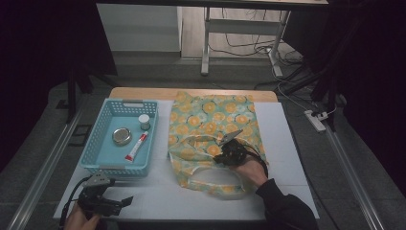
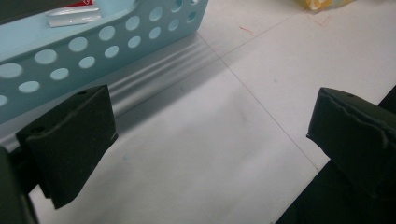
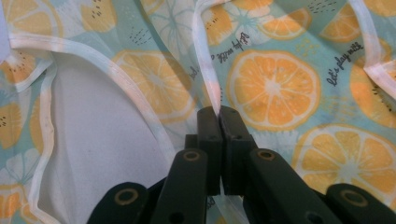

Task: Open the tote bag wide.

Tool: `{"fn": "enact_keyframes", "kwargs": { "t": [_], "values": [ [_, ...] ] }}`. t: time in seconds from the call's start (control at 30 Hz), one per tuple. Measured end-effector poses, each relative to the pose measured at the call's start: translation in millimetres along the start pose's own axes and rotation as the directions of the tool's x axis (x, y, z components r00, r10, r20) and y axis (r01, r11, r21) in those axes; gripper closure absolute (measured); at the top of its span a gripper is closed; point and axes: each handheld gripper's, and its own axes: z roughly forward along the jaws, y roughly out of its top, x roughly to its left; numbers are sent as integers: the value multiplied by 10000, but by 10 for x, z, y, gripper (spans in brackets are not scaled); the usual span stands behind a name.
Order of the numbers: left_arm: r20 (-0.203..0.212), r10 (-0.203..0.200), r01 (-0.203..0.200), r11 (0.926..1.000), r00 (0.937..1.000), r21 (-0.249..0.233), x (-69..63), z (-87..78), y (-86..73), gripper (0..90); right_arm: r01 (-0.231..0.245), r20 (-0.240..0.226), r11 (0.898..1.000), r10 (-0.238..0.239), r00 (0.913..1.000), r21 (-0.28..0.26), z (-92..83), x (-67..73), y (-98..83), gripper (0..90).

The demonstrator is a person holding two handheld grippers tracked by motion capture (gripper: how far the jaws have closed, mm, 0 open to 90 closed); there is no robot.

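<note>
A fabric bag (image 1: 215,120) printed with orange slices lies flat on the white table cover, its mouth and white-trimmed handles toward the front. My right gripper (image 1: 224,155) rests on the bag near its opening. In the right gripper view its jaws (image 3: 218,114) are pressed together on a white trim strip (image 3: 208,70) of the bag (image 3: 275,88). My left gripper (image 1: 128,201) sits low at the table's front left, in front of the basket. Its jaws (image 2: 212,112) stand wide apart with bare table cover between them.
A light blue perforated basket (image 1: 103,120) stands left of the bag and holds a round tin (image 1: 122,136), a small jar (image 1: 144,121) and a red-and-white tube (image 1: 136,146). The basket's wall (image 2: 93,46) is just ahead of my left jaws. White table cover (image 1: 282,143) lies right of the bag.
</note>
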Motion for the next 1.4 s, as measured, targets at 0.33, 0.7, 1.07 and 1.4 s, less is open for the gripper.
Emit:
{"fn": "enact_keyframes", "kwargs": {
  "t": [0.33, 0.7, 1.07, 1.4],
  "values": [
    [13, -55, 55, 10000, 10000, -20, 3, 2, -1, 8, -150, -14, 9981, 149, 9999, -595, -115, -36, 54, 896],
    [25, -102, 102, 9999, 9999, -28, 8, 2, 0, 8, -157, -64, 9956, 152, 9999, -927, -228, -71, 133, 900],
    [137, -368, 370, 9992, 9992, -128, 42, -11, -7, 8, -351, 78, 9835, 370, 9993, -1776, -388, -110, 302, 900],
    [172, -611, 614, 9979, 9980, -219, 67, -18, -12, 6, -340, 268, 9738, 410, 9988, -2250, -521, -123, 476, 900]
  ]
}}
